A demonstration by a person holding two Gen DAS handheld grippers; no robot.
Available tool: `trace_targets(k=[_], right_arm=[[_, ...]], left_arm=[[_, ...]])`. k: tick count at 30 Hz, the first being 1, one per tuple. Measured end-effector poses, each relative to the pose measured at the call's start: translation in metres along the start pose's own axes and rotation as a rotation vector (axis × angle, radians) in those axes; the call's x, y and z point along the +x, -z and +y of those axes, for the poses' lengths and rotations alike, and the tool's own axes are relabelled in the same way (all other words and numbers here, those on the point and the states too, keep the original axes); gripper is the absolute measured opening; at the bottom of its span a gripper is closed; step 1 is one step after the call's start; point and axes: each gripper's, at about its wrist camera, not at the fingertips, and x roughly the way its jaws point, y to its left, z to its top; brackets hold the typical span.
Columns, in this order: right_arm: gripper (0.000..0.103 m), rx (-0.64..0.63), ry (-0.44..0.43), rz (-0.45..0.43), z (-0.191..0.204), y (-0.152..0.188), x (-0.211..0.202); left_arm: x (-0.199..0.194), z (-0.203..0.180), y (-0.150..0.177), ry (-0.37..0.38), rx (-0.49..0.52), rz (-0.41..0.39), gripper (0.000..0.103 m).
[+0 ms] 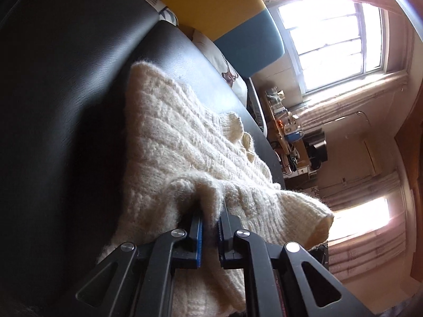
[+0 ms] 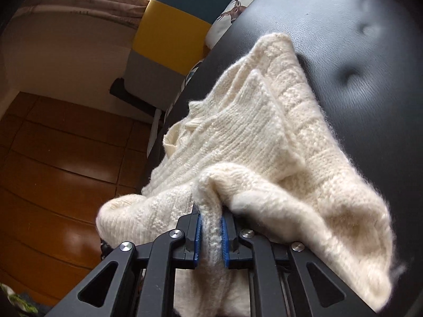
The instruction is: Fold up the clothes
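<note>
A cream chunky-knit sweater (image 1: 185,137) lies on a black leather seat (image 1: 66,92). In the left wrist view its near edge is bunched up, and my left gripper (image 1: 210,216) is shut on that fold between its blue pads. The right wrist view shows the same cream sweater (image 2: 264,132) spread over the black leather seat (image 2: 357,39), with a ribbed part folded on top. My right gripper (image 2: 211,219) is shut on another thick fold of the near edge. Both views are tilted sideways.
A yellow and teal panel (image 1: 238,21) and a deer-print pillow (image 2: 232,10) sit at the seat's far end. Wooden floor (image 2: 66,158) lies beside the seat. Bright windows (image 1: 333,45), curtains and a cluttered shelf (image 1: 290,137) stand beyond.
</note>
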Motion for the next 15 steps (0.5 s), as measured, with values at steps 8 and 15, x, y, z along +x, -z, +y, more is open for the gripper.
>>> trace_targets(k=[8, 15], right_arm=[[0.059, 0.011, -0.123, 0.004, 0.011, 0.042, -0.034], [0.038, -0.093, -0.046, 0.053, 0.032, 0.057, 0.003]], left_arm=[[-0.053, 0.005, 0.031, 0.143, -0.131, -0.084, 0.023], [-0.046, 0.007, 0.050, 0.175, -0.168, -0.038, 0.030]])
